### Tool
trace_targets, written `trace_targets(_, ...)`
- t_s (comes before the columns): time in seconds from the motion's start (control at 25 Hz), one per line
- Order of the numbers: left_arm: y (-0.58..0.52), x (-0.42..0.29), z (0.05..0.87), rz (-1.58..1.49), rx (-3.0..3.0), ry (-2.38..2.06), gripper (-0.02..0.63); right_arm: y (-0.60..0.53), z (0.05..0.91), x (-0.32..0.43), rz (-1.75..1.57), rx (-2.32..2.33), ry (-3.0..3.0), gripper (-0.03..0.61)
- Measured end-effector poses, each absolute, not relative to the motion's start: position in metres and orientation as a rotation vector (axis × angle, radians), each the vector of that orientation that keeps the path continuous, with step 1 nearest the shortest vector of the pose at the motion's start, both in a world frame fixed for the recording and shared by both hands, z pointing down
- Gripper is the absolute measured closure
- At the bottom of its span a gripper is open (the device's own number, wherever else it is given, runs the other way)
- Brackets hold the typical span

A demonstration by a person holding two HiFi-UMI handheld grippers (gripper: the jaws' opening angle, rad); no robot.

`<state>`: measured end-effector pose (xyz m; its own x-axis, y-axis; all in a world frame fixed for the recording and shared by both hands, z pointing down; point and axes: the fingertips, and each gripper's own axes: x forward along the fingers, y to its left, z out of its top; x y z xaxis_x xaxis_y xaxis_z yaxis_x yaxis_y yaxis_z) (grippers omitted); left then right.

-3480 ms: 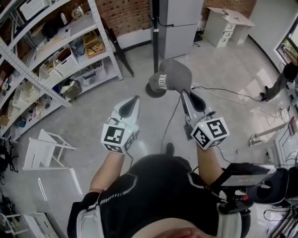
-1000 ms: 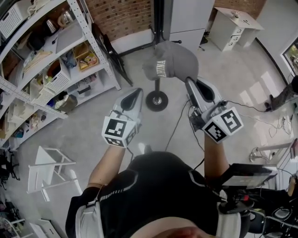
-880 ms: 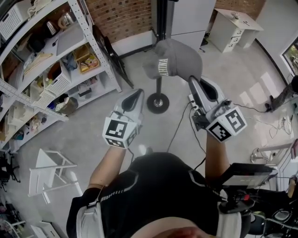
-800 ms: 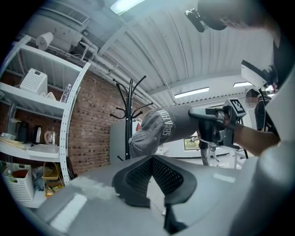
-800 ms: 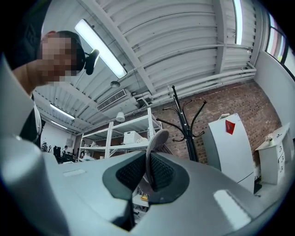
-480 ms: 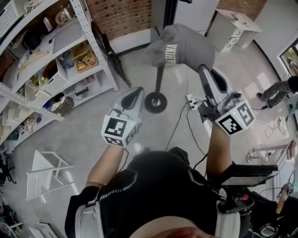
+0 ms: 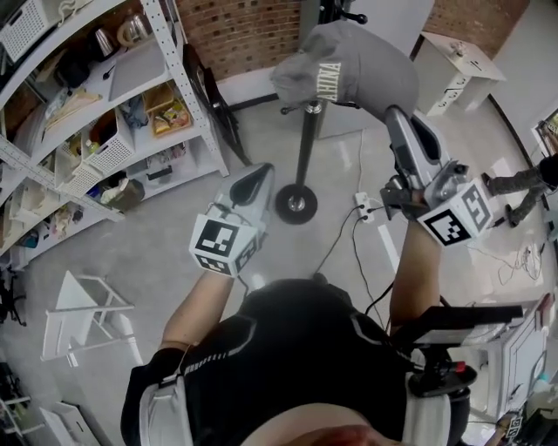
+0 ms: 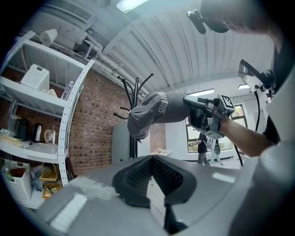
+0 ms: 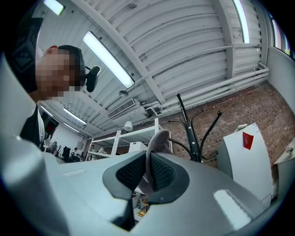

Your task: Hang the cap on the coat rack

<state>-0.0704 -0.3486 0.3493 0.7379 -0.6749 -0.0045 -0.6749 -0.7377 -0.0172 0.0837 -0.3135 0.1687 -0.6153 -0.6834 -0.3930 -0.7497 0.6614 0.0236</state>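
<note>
A grey cap (image 7: 349, 74) with white lettering is held up by its edge in my right gripper (image 7: 397, 118), which is shut on it. The cap hangs close in front of the black coat rack (image 7: 305, 139), near its top hooks (image 7: 342, 14). In the right gripper view the cap's edge (image 9: 158, 138) stands pinched between the pads, with the rack's curved hooks (image 9: 193, 133) just beyond to the right. My left gripper (image 7: 259, 174) is lower and to the left, shut and empty. From the left gripper view I see the cap (image 8: 154, 113) beside the rack (image 8: 133, 94).
White metal shelving (image 7: 166, 61) full of boxes and baskets stands at the left. The rack's round base (image 7: 296, 206) sits on the floor with cables (image 7: 357, 235) running by it. A white folding chair (image 7: 83, 305) lies lower left; a white table (image 7: 462, 61) stands at the right.
My right gripper has risen and moved forward with the cap, bringing it up to the rack's top. The left gripper has stayed about where it was.
</note>
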Motion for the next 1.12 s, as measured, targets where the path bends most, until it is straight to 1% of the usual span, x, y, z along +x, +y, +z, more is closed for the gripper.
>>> trace_targets(0.52,-0.37,-0.043,0.337,-0.008,-2.83,1.28,0.611,-0.353,0.115,0.142,0.205,-0.803,2.457,0.552)
trace_targets(0.72,-0.377,-0.043,0.343,-0.016,-2.819,1.323,0.611,-0.373,0.116,0.178,0.098,-0.761,2.351,0.554)
trace_targets(0.96,-0.381,-0.025,0.341,-0.045,-2.821,1.306,0.611,-0.379,0.121,0.234,0.009,-0.718,2.215,0.554)
trace_targets(1.12,-0.382,-0.014,0.344,-0.065,-2.833,1.284,0.61,-0.377,0.135,0.257,-0.032,-0.73,2.173,0.552)
